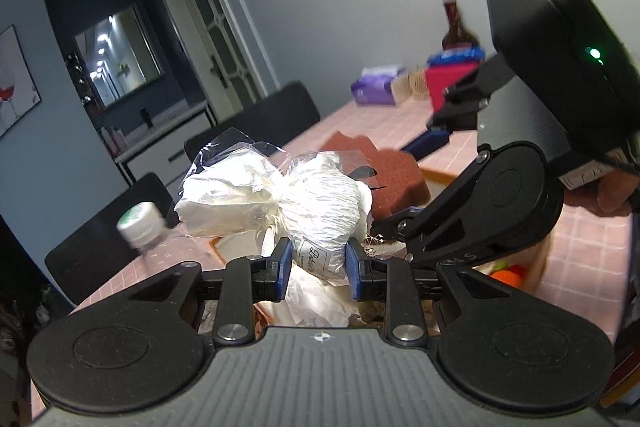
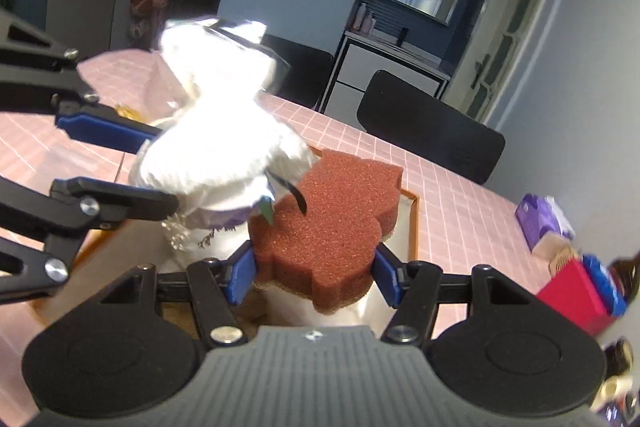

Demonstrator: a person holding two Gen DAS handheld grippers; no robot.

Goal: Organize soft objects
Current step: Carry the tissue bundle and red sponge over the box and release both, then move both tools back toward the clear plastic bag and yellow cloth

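My left gripper [image 1: 318,265] is shut on a white cloth bundle wrapped in clear plastic [image 1: 316,203], held above a wooden-rimmed box [image 1: 440,175]. My right gripper [image 2: 314,269] is shut on a reddish-brown shaped sponge [image 2: 332,223], held over the same box [image 2: 414,223]. The two held things are close together; the bundle [image 2: 224,143] sits just left of the sponge in the right wrist view, with the left gripper's fingers [image 2: 108,135] on it. The sponge [image 1: 384,171] shows behind the bundle in the left wrist view, with the right gripper body [image 1: 520,147] beside it.
The table [image 2: 440,187] has a pink tiled top. A purple tissue pack [image 1: 376,87], a red box [image 1: 448,83] and a brown bottle [image 1: 456,31] stand at its far end. A clear bottle with a white cap [image 1: 140,223] is at the left. Black chairs [image 2: 428,127] line the far side.
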